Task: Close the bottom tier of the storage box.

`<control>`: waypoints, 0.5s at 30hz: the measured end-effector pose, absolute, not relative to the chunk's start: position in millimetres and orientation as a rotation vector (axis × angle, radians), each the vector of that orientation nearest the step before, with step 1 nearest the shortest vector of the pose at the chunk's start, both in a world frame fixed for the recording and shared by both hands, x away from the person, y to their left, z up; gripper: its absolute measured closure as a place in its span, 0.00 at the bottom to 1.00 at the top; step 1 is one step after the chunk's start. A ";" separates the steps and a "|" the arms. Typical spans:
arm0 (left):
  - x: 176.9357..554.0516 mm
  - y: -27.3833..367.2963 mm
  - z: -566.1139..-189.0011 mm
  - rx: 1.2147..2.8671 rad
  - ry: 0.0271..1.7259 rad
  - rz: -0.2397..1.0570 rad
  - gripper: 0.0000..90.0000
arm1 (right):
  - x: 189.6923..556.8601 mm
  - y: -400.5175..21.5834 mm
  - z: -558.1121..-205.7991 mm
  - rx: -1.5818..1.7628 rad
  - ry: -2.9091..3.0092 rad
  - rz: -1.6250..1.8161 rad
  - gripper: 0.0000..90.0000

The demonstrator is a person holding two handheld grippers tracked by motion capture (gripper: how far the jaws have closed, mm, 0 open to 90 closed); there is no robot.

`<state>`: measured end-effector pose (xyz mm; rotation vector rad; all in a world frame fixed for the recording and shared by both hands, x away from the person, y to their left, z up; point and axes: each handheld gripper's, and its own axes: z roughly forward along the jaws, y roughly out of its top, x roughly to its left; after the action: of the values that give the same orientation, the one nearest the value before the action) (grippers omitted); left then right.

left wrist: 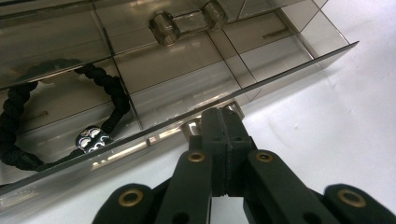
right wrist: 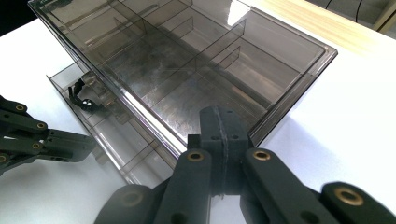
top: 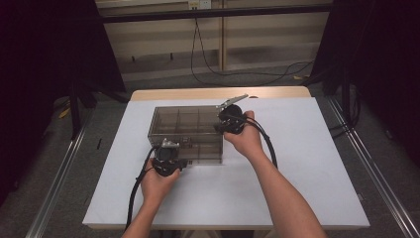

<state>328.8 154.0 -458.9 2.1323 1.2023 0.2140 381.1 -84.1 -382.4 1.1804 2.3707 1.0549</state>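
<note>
Dark curtains flank a white table (top: 307,163) at the centre of the high view, with a pale wall and loose cables behind it. On the table, slightly left of centre, sits a smoky transparent organiser box (top: 185,124) divided into compartments, with a drawer (top: 198,153) pulled out toward the lower edge of the frame. The left gripper (top: 174,148), held in a hand (top: 156,183) rising from the bottom left, rests at the drawer's front; in the left gripper view its jaws are pressed together with nothing between them, the tips touching or just at the drawer's front edge (left wrist: 187,128). Inside the drawer, at the left of that view, lies a black braided bracelet (left wrist: 28,126) with a small shiny bead (left wrist: 92,139). The right gripper (top: 225,126) is at the box's right side, slightly right of centre in the high view; the right gripper view shows its jaws closed too and empty, the tips against the near corner of the box (right wrist: 289,93), apparently steadying it. Judging from this, the bracelet is already stowed and the drawer is partly out, so what seems left is sliding the drawer fully home; whether the work runs the other way, toward opening it, cannot be told.
</note>
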 end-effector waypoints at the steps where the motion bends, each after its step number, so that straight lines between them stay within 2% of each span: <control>1: 328.9 153.9 -458.9 2.132 1.203 0.211 1.00 | 381.1 -84.1 -382.4 1.180 2.371 1.054 1.00; 15: 331.3 153.3 -459.5 2.126 1.204 0.224 1.00 | 380.9 -84.1 -382.3 1.185 2.371 1.055 1.00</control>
<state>331.3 153.3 -459.5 2.1257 1.2044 0.2242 380.9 -84.1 -382.3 1.1852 2.3705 1.0545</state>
